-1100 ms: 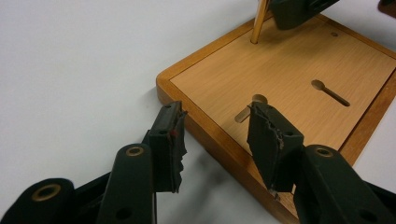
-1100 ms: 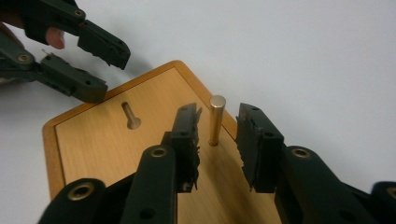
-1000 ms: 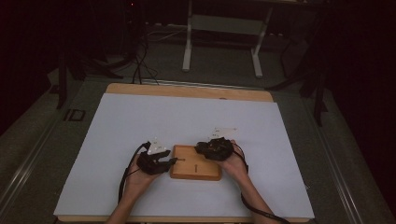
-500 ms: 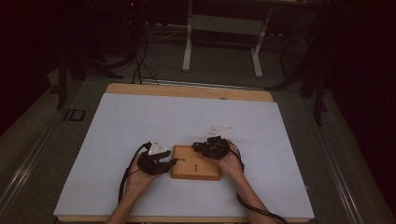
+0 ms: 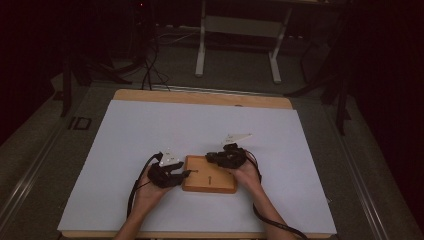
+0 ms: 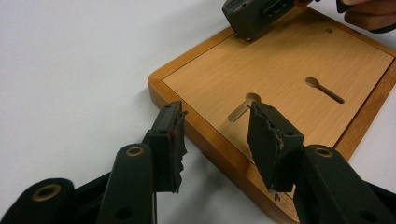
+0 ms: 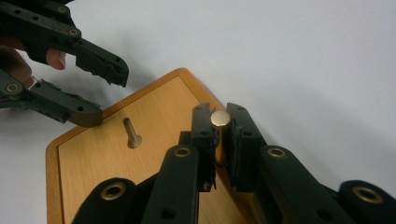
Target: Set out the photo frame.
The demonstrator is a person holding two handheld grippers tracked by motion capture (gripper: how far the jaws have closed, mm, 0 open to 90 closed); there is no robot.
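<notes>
Peg: where the right tongs [image 7: 219, 140] pinch it, a brass peg [image 7: 220, 119] stands upright between their pads, over the far corner of the wooden board [image 6: 280, 70].
Right tongs: jaws have just been closing, now clamped on the peg.
Board: flat on the white bench [image 5: 150, 130], two keyhole slots [image 6: 325, 89] in its face.
Left tongs [image 6: 215, 135]: spread, astride the board's near edge, pinching nothing.

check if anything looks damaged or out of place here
The rubber pads on the left tongs look chipped and ragged at the edges. Otherwise nothing stands out: the wooden board lies flat on the white table, and the right tongs grip a brass peg.
</notes>
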